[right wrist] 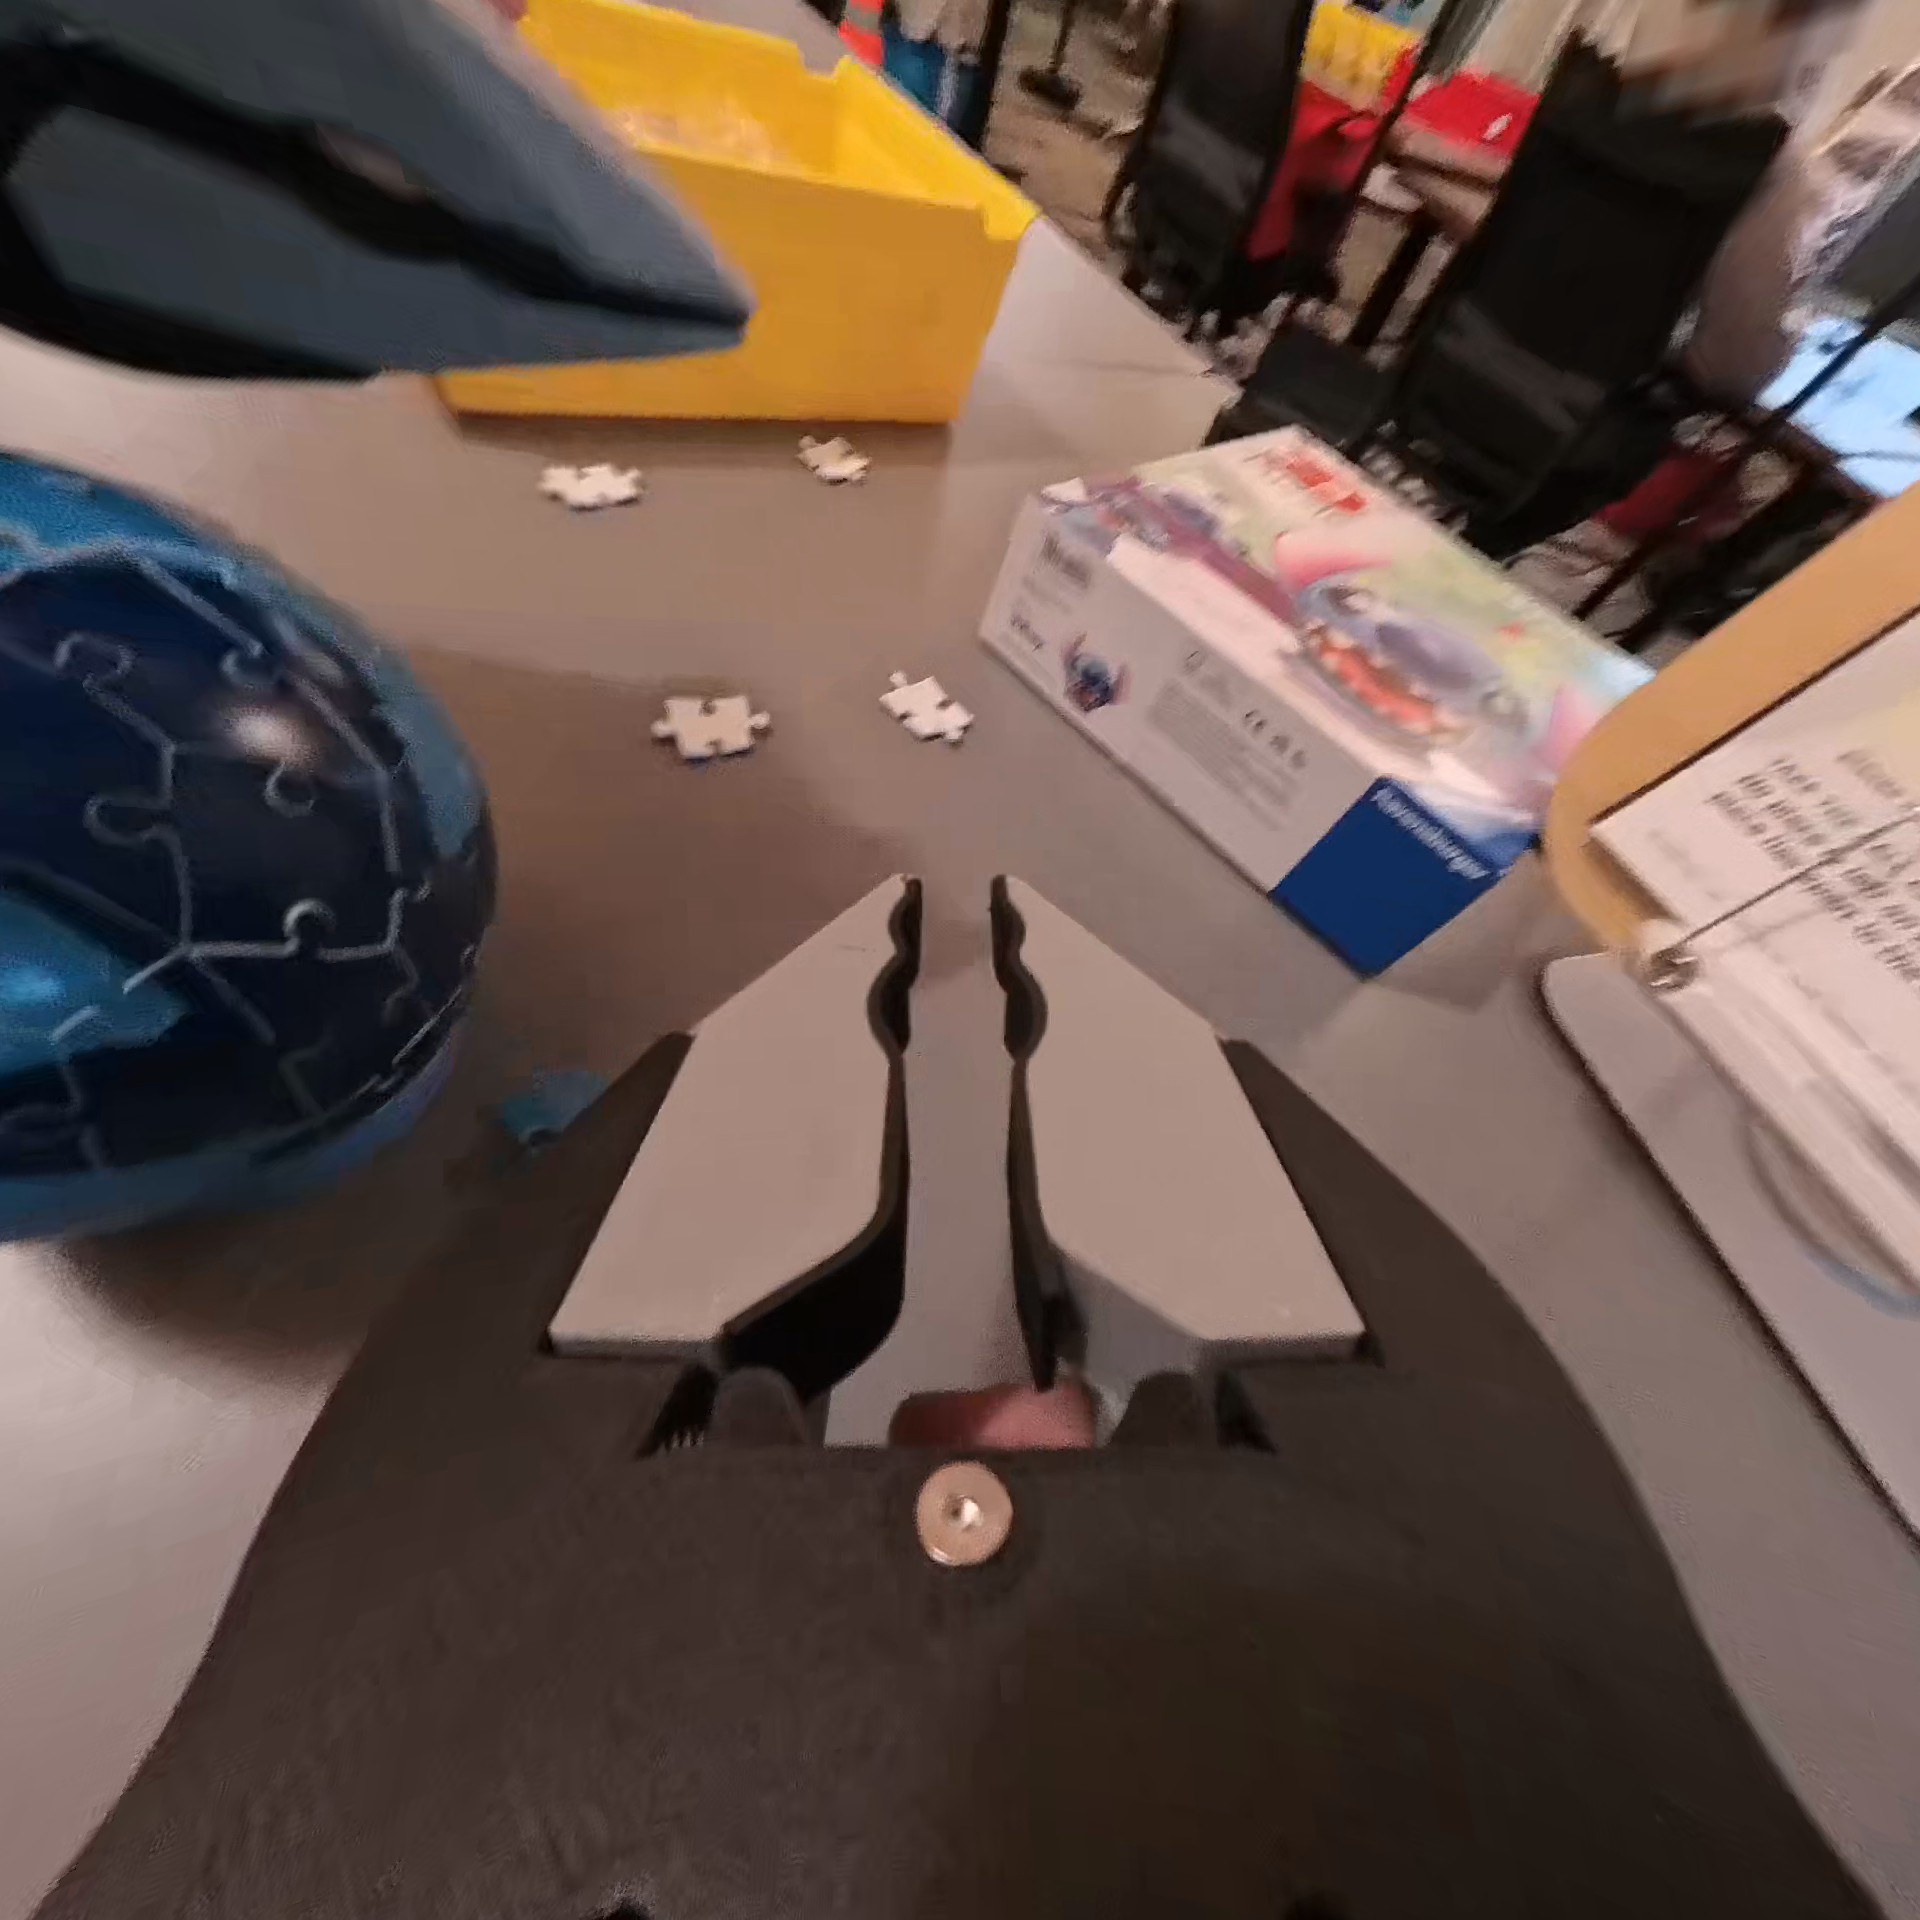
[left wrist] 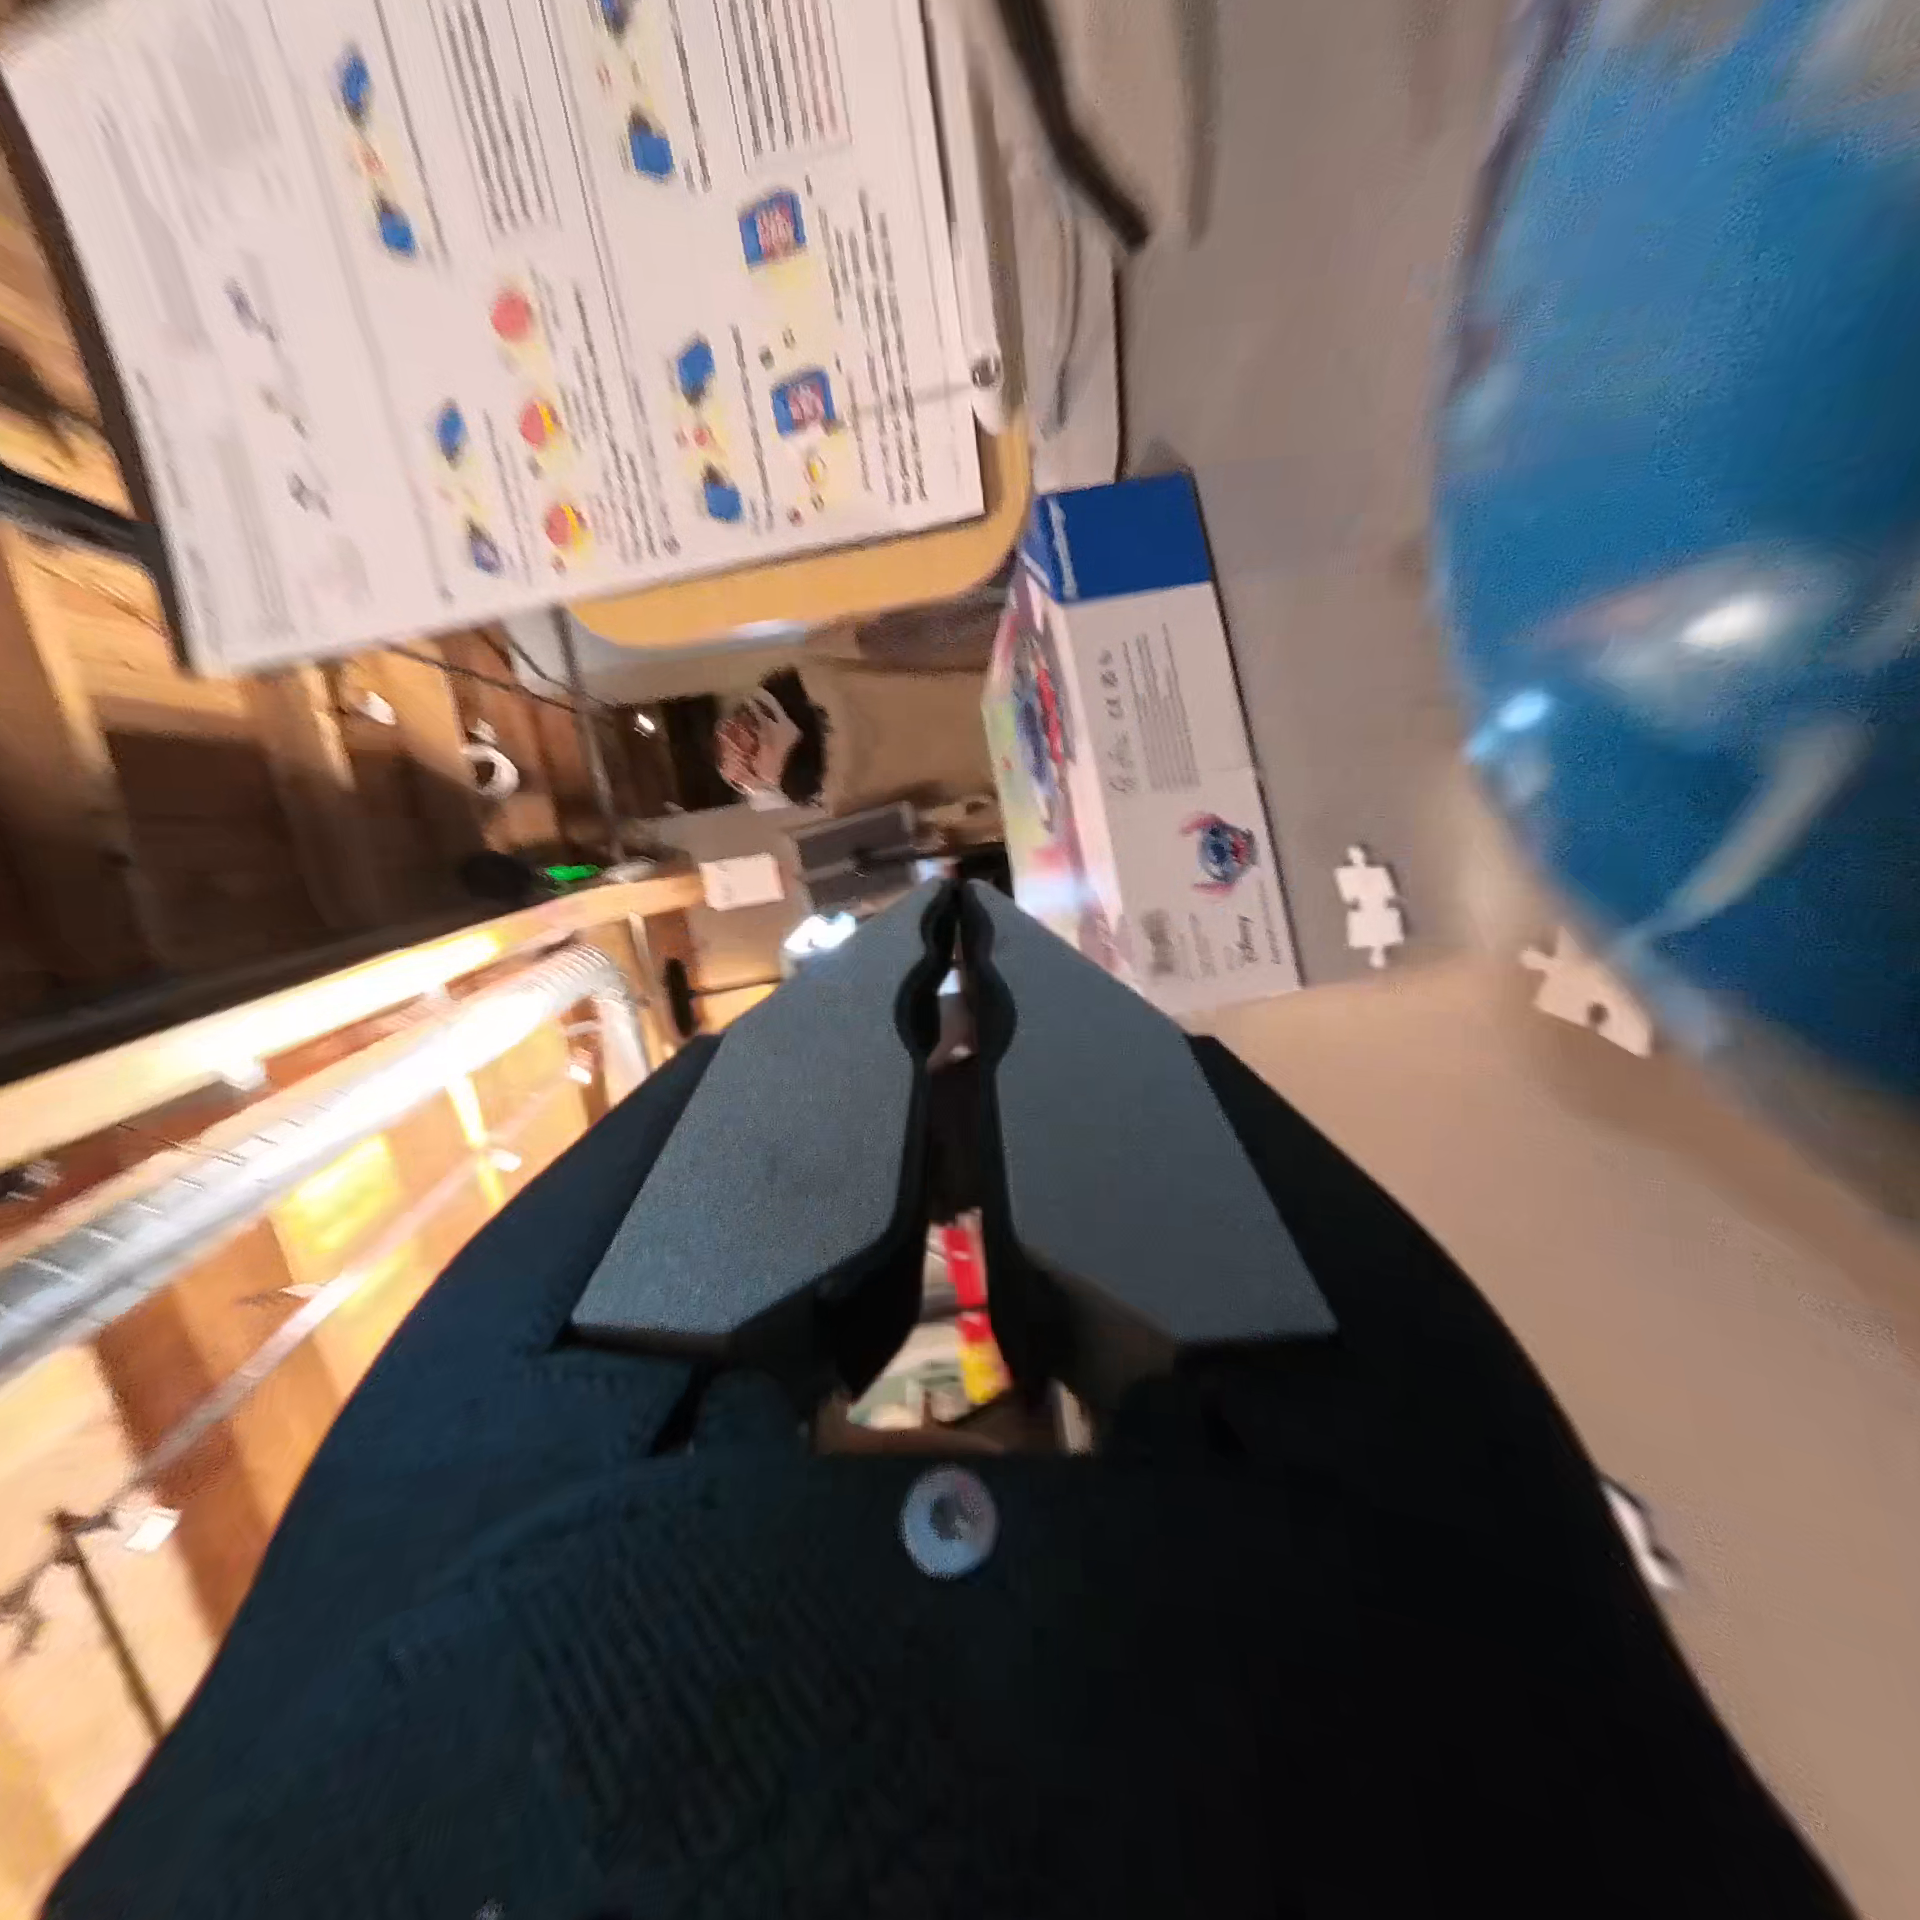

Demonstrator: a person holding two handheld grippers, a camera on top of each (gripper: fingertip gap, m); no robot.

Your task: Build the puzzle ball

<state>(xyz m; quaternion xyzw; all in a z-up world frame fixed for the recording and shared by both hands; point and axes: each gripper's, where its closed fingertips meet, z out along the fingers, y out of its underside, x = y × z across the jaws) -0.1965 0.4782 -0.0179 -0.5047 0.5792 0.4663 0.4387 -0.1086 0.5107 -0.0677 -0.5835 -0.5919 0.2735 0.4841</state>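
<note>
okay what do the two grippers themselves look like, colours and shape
Both match: the left gripper and right gripper each have a broad matte black body with a round silver screw at its centre. Two flat grey fingers taper to points, with wavy black inner edges. No cables or sleeves show.

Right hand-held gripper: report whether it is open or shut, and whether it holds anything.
Open and empty. In the right wrist view the right hand-held gripper shows a clear gap between its fingertips, with only bare grey table visible through it.

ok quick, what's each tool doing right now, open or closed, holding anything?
Left tool: closed, holding nothing visible.
Right tool: slightly open, empty.
</note>
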